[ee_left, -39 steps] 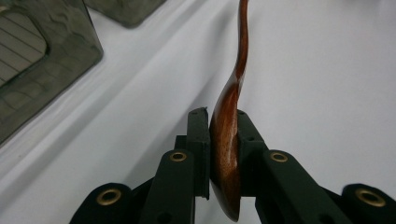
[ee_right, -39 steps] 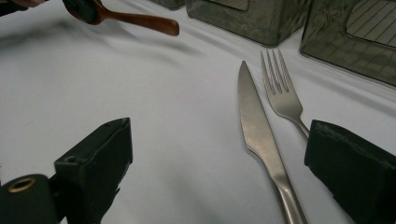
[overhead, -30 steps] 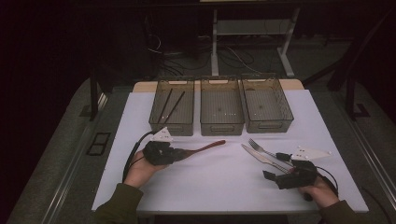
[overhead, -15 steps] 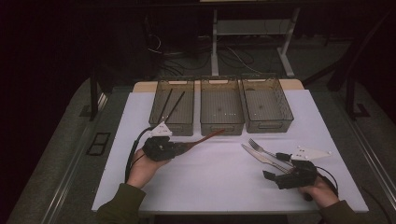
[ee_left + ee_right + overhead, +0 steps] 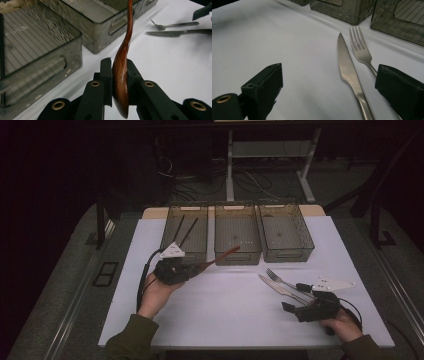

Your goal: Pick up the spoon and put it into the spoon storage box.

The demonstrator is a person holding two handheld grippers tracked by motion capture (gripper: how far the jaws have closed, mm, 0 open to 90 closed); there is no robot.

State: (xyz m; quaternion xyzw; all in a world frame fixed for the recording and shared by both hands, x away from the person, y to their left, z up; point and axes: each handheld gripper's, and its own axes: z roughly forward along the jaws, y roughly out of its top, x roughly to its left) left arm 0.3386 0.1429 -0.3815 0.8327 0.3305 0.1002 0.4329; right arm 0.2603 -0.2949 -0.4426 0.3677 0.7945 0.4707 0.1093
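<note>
Lifted off the white table since a second ago, the dark red-brown wooden spoon (image 5: 216, 259) now points at the middle bin.

Left claw (image 5: 192, 268) clamps its bowl; right claw (image 5: 292, 301) gapes wide, empty, over the steel knife (image 5: 277, 289) and fork (image 5: 276, 277).

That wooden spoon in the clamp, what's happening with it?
A person is working with a gripper in each hand. The left gripper is shut on the wooden spoon, holding it above the white table near three bins. The right gripper rests open by a knife and fork.
</note>
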